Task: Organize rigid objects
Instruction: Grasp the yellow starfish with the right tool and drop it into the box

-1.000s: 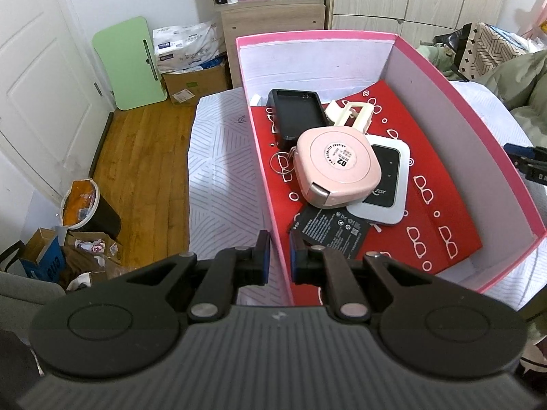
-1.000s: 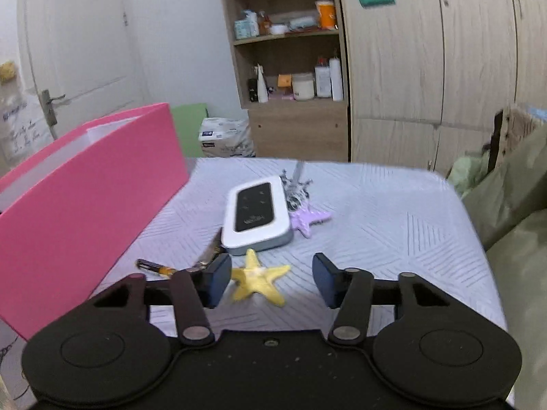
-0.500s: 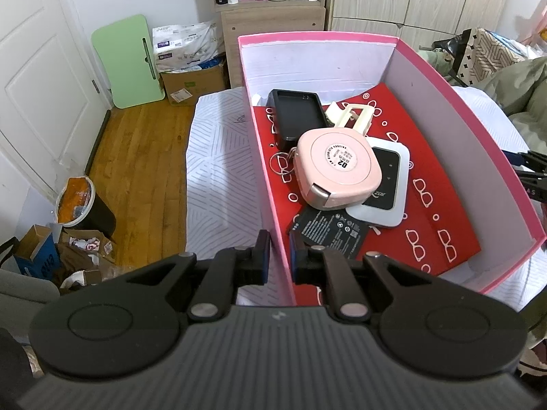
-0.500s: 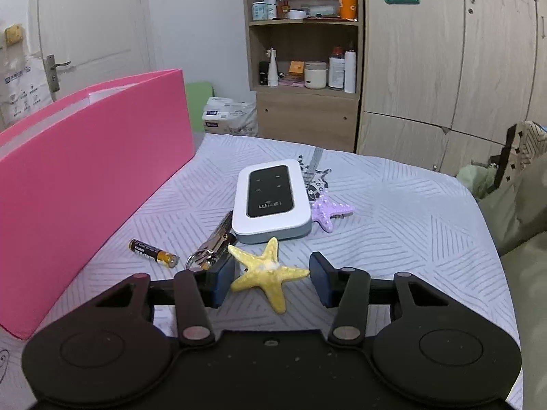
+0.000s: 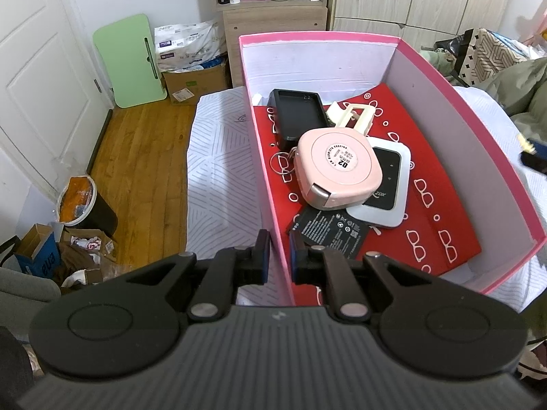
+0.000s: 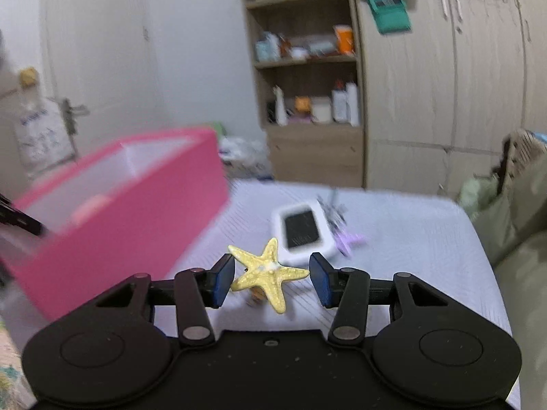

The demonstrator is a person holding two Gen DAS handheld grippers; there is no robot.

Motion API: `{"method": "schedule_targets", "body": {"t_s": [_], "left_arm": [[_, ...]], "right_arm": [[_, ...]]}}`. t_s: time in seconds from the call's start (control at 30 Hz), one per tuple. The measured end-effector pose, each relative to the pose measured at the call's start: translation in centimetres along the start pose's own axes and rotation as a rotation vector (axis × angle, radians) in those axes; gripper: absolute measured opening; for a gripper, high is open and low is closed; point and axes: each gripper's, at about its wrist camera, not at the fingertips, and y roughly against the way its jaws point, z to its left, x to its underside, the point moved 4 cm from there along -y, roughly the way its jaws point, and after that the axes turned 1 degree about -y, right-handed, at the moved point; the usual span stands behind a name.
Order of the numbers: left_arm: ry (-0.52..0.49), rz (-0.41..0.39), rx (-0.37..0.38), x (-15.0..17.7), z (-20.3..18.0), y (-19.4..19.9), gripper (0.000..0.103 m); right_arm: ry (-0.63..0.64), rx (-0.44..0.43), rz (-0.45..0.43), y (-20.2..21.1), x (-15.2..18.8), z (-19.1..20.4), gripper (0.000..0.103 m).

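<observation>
Two arm tips of the yellow starfish (image 6: pixel 270 271) sit pinched between the right gripper (image 6: pixel 271 280) fingers, lifted above the bed; light, stiff, brittle-looking. Left gripper (image 5: pixel 279 256) fingers clamp the pink box (image 5: pixel 273 218) wall.

The right wrist view is smeared by motion blur, so the white device (image 6: pixel 302 234), the purple star (image 6: pixel 348 241) beside it and the shelf items (image 6: pixel 307 106) are unreadable. In the left wrist view, the pink round case (image 5: pixel 336 167) covers part of the black tray (image 5: pixel 295 114), white router (image 5: pixel 386 188) and cream clip (image 5: pixel 352 116). The right picture edge cuts off a dark object (image 5: pixel 533 157).
</observation>
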Motion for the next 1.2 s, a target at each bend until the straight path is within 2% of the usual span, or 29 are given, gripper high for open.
{"method": "schedule_targets", "body": {"t_s": [0.07,0.23,0.33,0.4,0.53,0.63,0.83,0.9,1.03,1.13,1.2], "left_arm": [[-0.004,0.006,0.002,-0.1,0.0,0.0,0.011],[-0.004,0.006,0.006,-0.1,0.0,-0.1,0.01],[-0.004,0.0,0.0,0.0,-0.1,0.0,0.01],[-0.008,-0.005,-0.002,0.1,-0.2,0.0,0.01],[0.004,-0.01,0.01,0.1,0.1,0.0,0.01],[0.014,-0.01,0.024,0.0,0.3,0.1,0.01],[0.018,-0.011,0.038,0.1,0.4,0.0,0.011],[0.02,-0.012,0.043,0.1,0.5,0.0,0.011],[0.026,-0.009,0.05,0.1,0.6,0.0,0.012],[0.026,-0.012,0.046,0.1,0.6,0.0,0.012],[0.033,-0.014,0.047,0.1,0.7,0.0,0.012]], "right_arm": [[0.016,-0.059,-0.024,1.1,-1.4,1.2,0.054],[0.103,-0.296,-0.036,2.9,-5.5,5.8,0.054],[0.198,-0.418,0.016,2.4,-6.8,9.3,0.054],[0.28,-0.461,0.092,1.1,-7.1,11.7,0.054],[0.385,-0.506,0.263,-2.1,-7.2,15.2,0.054],[0.353,-0.526,0.434,-5.0,-6.9,16.7,0.054],[0.333,-0.502,0.612,-8.9,-5.5,17.7,0.054],[0.33,-0.498,0.637,-9.7,-5.2,17.9,0.054],[0.447,-0.441,0.612,-9.6,-4.0,18.5,0.054],[0.419,-0.443,0.6,-8.9,-3.9,18.1,0.055],[0.38,-0.458,0.57,-8.1,-4.7,17.5,0.064]]}}
